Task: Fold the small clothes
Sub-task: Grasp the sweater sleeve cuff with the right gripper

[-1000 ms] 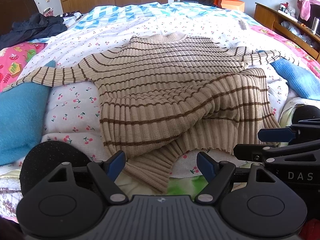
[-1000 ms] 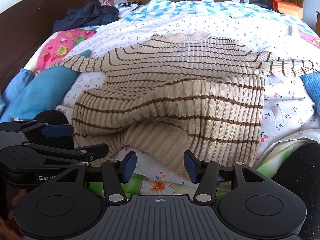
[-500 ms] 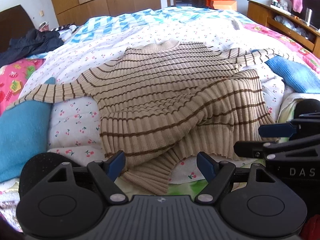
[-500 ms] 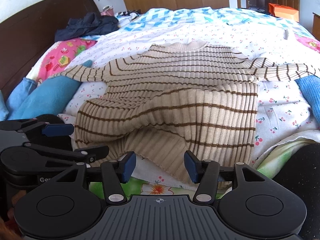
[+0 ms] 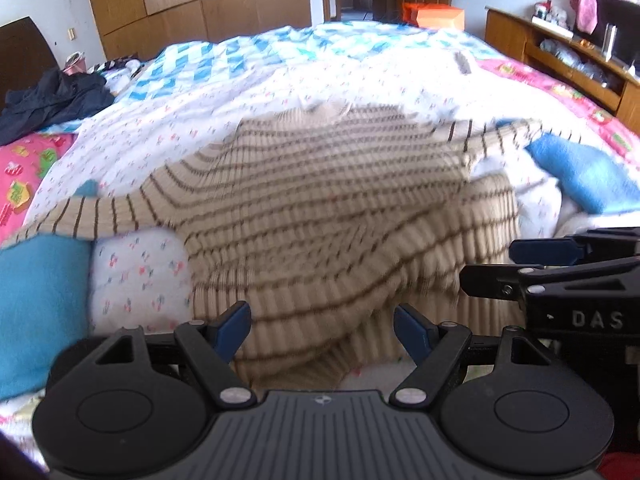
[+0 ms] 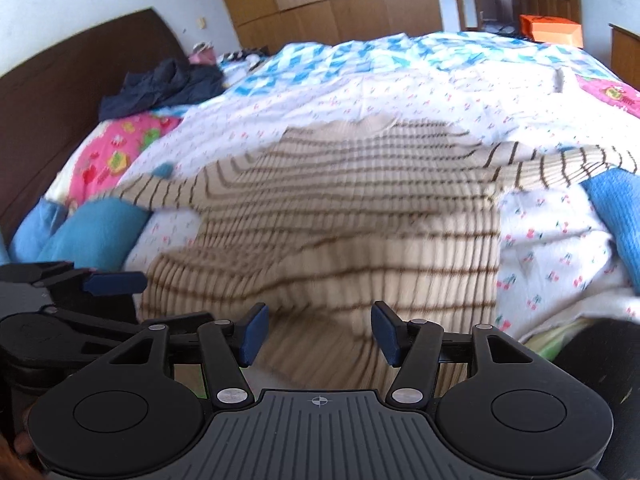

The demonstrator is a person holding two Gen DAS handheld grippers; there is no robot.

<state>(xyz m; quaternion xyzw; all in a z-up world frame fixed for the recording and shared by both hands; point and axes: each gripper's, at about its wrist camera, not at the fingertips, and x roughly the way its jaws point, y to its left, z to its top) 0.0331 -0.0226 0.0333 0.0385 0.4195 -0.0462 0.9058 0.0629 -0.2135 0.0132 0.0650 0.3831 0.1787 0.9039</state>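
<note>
A beige sweater with brown stripes lies on the bed, sleeves spread to both sides and its lower part bunched and folded over itself. My left gripper hangs open just above the sweater's near hem, nothing between its blue pads. In the right wrist view the same sweater fills the middle. My right gripper hovers over the near hem with its jaws opening and nothing pressed between them. The right gripper also shows at the right of the left wrist view, and the left gripper at the left of the right wrist view.
The bed carries a white cherry-print sheet, blue towels under each sleeve end, a pink blanket and dark clothes near the headboard. A wooden shelf stands at the right.
Both grippers have risen and drawn back from the sweater, so more of the bed and room shows. The right jaws have spread slightly. The sweater lies as before.
</note>
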